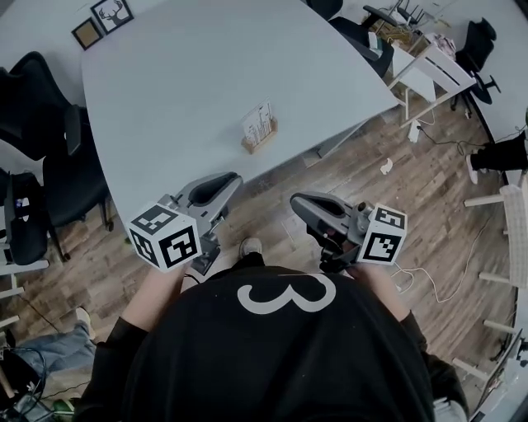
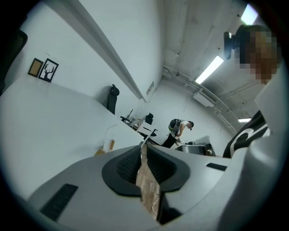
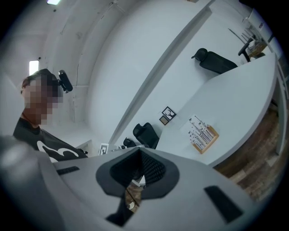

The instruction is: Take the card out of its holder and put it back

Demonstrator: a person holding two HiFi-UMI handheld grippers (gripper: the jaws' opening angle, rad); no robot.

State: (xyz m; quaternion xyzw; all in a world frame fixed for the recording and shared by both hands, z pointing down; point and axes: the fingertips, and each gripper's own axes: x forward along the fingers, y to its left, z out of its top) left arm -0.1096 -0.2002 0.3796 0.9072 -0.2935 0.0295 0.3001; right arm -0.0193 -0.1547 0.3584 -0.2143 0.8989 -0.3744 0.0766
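A white printed card (image 1: 258, 120) stands upright in a small wooden holder (image 1: 259, 142) near the front edge of the pale grey table (image 1: 190, 74). The holder also shows small in the left gripper view (image 2: 109, 145) and in the right gripper view (image 3: 204, 134), with the card (image 3: 198, 127) in it. Both grippers hang close to my body, short of the table edge and well apart from the holder. My left gripper (image 1: 233, 180) (image 2: 143, 146) shows a thin slit between its pads, with only wooden floor seen through it. My right gripper (image 1: 297, 200) (image 3: 138, 151) has its tips together and holds nothing.
Black office chairs (image 1: 37, 115) stand along the table's left side. Two small framed pictures (image 1: 103, 21) lie at its far left corner. A white rack (image 1: 433, 70), more chairs and cables sit on the wooden floor at the right. A person (image 2: 178, 130) bends over far off.
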